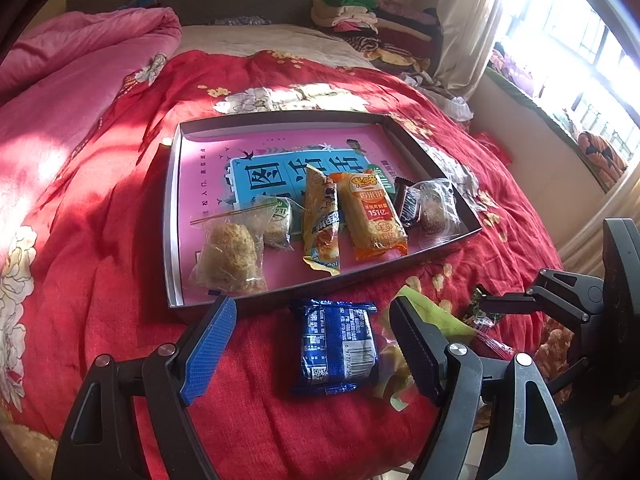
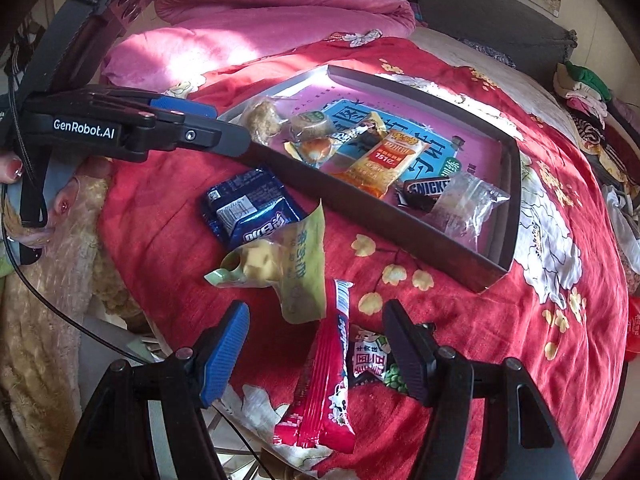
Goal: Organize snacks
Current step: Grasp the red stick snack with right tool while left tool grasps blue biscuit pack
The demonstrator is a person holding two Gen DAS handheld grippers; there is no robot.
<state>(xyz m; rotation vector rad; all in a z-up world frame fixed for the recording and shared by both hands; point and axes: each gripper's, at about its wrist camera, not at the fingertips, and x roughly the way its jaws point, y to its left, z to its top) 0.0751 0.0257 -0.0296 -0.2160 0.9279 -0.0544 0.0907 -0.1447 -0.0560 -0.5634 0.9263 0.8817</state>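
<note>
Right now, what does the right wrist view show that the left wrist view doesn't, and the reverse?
Only the right wrist view shows the long red snack stick lying between the open right gripper and, beside it, the green pea packet in full.

Only the left wrist view shows the window and the open left gripper framing the blue biscuit pack.

Both show the box tray holding six snacks, including the orange rice cracker pack, plus the pale green packet on the red quilt.
</note>
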